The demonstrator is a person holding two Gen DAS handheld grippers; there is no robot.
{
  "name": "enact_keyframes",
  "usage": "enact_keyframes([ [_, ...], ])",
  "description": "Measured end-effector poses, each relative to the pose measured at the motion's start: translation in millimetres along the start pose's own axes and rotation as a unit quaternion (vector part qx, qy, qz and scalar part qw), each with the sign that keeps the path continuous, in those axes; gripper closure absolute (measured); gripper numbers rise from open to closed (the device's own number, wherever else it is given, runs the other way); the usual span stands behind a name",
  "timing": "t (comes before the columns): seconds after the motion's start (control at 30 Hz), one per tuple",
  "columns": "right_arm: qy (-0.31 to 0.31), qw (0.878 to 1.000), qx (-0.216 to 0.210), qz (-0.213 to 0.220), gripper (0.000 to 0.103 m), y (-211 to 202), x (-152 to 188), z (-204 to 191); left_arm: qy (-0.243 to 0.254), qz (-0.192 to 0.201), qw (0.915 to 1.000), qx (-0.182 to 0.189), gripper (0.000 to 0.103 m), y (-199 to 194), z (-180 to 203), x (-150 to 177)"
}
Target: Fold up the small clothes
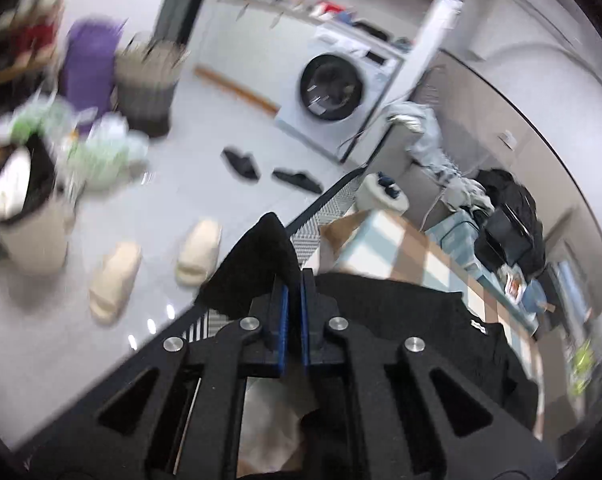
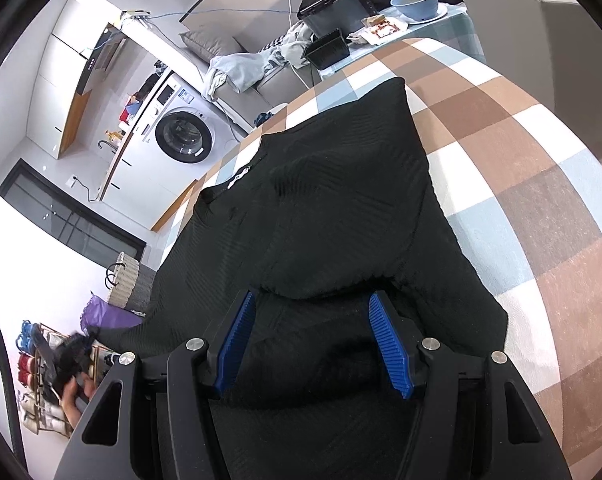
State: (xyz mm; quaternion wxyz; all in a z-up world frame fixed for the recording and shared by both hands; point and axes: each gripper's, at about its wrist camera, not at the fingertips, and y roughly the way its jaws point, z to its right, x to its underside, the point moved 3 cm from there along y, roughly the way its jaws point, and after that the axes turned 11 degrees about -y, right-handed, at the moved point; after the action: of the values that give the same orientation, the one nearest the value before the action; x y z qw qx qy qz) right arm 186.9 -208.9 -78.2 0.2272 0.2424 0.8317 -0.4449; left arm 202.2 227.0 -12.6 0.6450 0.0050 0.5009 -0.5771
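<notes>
Checked in brown, pale blue and white, the tablecloth (image 2: 521, 184) is the landmark: nearly everything that matters lies on it or hangs off its left edge. Far left of it, across glossy white floor tiles, the left wrist view is smeared by motion, so the 2 cream slippers (image 1: 157, 264) and the white washing machine (image 1: 337, 92) beyond are only roughly placed. At the cloth's left edge the left gripper (image 1: 294, 316) is clenched on a corner of the black garment (image 2: 341, 208), a peak of fabric standing up past its blue ribbed pads (image 1: 284, 320). Over the middle of the cloth the garment spreads wide, a soft knit with a faint chevron weave, one panel already laid over the body. Above its near edge the right gripper (image 2: 315, 340) is released, jaws spread, holding nothing.

The risk, I judge, is that a pull on that single pinched corner drags the whole loose knit toward the table edge, undoing the fold, since nothing pins it. The thin pinch could also slip.
</notes>
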Motion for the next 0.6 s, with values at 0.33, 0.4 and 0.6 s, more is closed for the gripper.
enact_keyframes([
  [0.33,0.010,1.000,0.004,0.012,0.042,-13,6,4,0.341,-0.168,0.9052,0.189,0.061,-13,204,139],
  [0.4,0.011,1.000,0.009,0.014,0.042,-16,7,7,0.315,-0.182,0.9096,0.201,0.041,-16,196,143],
  [0.6,0.009,1.000,0.012,0.008,0.042,-14,7,10,0.248,-0.176,0.9373,0.171,0.035,-16,145,111],
])
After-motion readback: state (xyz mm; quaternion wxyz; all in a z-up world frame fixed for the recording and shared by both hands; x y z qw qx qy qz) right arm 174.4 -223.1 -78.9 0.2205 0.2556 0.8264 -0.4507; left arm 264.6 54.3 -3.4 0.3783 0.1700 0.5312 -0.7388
